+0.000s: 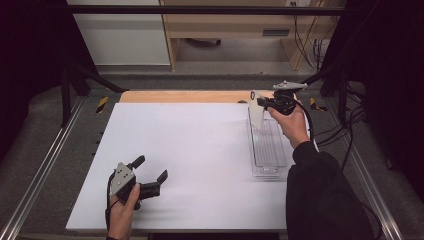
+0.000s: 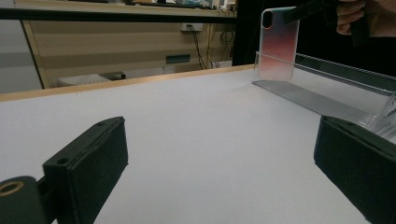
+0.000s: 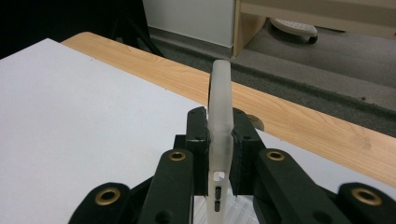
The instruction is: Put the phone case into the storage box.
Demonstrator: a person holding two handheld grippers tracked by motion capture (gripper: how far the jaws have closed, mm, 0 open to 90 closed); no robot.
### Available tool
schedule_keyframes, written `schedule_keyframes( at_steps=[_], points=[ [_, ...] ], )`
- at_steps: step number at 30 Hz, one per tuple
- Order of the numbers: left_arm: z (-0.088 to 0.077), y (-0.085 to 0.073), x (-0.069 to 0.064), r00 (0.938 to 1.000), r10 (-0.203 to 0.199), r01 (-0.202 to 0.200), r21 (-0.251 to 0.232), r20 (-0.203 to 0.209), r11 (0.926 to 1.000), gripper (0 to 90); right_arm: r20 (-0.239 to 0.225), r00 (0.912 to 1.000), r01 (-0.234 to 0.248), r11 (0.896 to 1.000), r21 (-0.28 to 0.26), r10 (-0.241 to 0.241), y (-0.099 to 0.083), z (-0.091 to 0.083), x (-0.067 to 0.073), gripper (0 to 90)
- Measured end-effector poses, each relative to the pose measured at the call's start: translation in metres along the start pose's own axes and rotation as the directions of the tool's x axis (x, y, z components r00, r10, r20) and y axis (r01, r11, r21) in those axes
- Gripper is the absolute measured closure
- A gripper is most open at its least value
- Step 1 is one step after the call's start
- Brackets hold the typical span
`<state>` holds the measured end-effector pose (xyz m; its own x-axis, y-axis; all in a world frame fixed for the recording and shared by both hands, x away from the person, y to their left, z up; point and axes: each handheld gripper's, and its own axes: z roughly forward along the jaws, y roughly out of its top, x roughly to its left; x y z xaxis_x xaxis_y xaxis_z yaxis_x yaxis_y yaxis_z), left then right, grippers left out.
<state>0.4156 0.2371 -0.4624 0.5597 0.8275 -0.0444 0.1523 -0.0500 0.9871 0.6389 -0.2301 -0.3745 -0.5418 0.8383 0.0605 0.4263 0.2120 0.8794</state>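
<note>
Phone case (image 1: 256, 111), translucent and frosted, hung upright at the far end of the clear plastic tray (image 1: 268, 159), pinched edge-on by the right tongs (image 1: 263, 103), whose jaws were clenched on its rim. Its lower edge stood just above or at the tray's far end; contact could not be told. The ribbed tray lay along the right side of the white worktop (image 1: 190, 160) and held nothing else that could be made out. Left tongs (image 1: 150, 176) rested near the worktop's front left, well apart from the tray, jaws spread wide and released, with nothing between them. Bare worktop lay between the two tongs.
</note>
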Motion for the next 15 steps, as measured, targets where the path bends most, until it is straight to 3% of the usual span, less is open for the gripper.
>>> schedule_keyframes(
  at_steps=[15],
  points=[
    [-0.0007,0.0004,0.0004,1.0000,0.000,0.000,-0.004,-0.001,1.0000,2.4,0.003,1.0000,-0.005,1.000,0.016,0.005,-0.0033,0.0043,-0.0026,80.9]
  ],
)
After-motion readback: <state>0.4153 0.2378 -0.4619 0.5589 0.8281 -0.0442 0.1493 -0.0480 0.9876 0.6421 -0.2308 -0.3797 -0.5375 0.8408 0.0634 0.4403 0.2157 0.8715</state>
